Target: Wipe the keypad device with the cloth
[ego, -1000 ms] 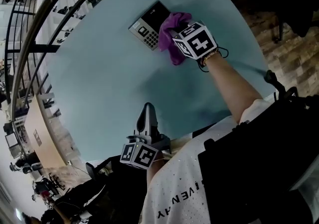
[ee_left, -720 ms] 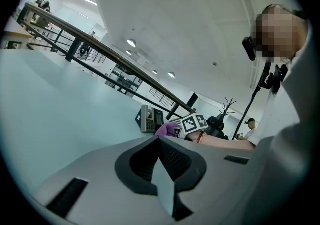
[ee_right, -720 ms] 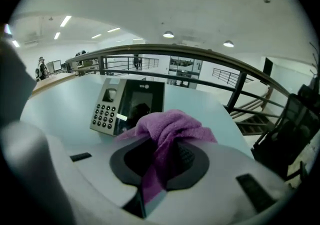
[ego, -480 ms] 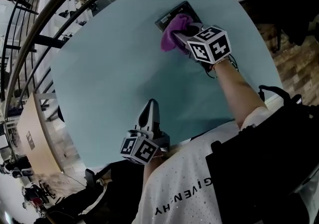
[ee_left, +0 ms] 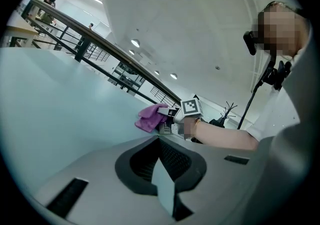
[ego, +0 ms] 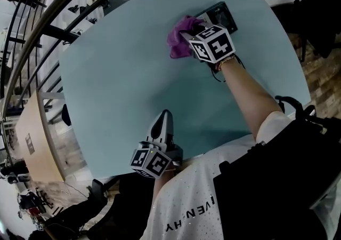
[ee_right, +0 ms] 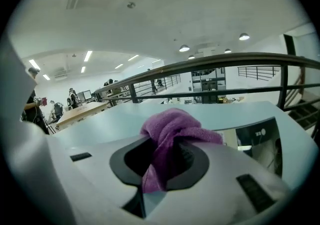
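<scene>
The right tongs [ee_right: 159, 166] are clamped on the purple cloth [ee_right: 172, 126]. The bunched end of the cloth lies over the left end of the keypad [ego: 221, 16], near the far edge of the worktop [ego: 122, 73]. The left tongs [ego: 164, 116] are closed on nothing, low by the near edge and well apart from the keypad. Wiping looks under way. The keypad's bare dark end probably still needs a pass.

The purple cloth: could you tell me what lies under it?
One end of the keypad device lies under the purple cloth held by the right gripper; its dark end sticks out. Its keys are mostly covered.
</scene>
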`<state>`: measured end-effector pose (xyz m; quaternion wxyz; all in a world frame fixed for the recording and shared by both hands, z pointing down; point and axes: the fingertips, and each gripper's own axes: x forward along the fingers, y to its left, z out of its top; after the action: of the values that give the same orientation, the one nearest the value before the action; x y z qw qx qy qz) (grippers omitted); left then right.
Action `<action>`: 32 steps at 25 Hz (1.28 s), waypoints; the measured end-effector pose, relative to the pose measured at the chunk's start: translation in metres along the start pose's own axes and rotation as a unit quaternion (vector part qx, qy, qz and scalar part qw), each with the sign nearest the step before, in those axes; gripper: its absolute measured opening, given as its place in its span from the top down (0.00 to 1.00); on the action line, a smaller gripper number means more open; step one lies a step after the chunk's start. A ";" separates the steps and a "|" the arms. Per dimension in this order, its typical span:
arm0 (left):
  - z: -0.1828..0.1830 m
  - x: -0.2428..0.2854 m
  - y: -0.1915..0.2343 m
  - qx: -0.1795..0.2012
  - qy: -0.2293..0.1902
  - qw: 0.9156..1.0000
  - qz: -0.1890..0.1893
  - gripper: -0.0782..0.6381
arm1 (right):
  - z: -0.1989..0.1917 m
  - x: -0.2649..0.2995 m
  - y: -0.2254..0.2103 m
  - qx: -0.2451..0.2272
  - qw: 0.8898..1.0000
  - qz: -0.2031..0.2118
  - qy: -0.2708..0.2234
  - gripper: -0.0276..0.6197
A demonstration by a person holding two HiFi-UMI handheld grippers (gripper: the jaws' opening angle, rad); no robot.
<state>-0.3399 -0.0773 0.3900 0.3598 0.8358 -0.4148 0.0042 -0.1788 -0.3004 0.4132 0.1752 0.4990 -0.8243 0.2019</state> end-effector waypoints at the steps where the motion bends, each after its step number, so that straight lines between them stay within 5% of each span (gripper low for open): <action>1: 0.002 0.000 0.003 0.000 -0.001 1.000 -0.001 0.89 | -0.001 0.000 0.001 0.003 1.000 0.000 -0.001 0.86; 15: 0.011 0.018 0.004 0.013 0.007 1.000 -0.022 0.89 | -0.062 -0.011 0.011 0.015 0.998 0.006 0.065 0.86; 26: -0.006 0.037 -0.033 0.010 0.011 1.000 -0.015 0.89 | -0.105 -0.020 0.020 0.024 0.992 0.060 0.112 0.86; 29: -0.014 0.046 -0.052 0.007 0.011 1.000 -0.009 0.89 | -0.086 -0.025 0.027 0.006 0.991 0.096 0.098 0.86; 32: -0.028 0.055 -0.064 0.003 0.011 1.000 0.003 0.89 | -0.034 -0.037 0.028 -0.044 0.990 0.129 0.032 0.86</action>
<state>-0.2510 -0.0728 0.3893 0.3617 0.8354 -0.4136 0.0159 -0.1851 -0.2435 0.4202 0.1960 0.3733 -0.8838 0.2026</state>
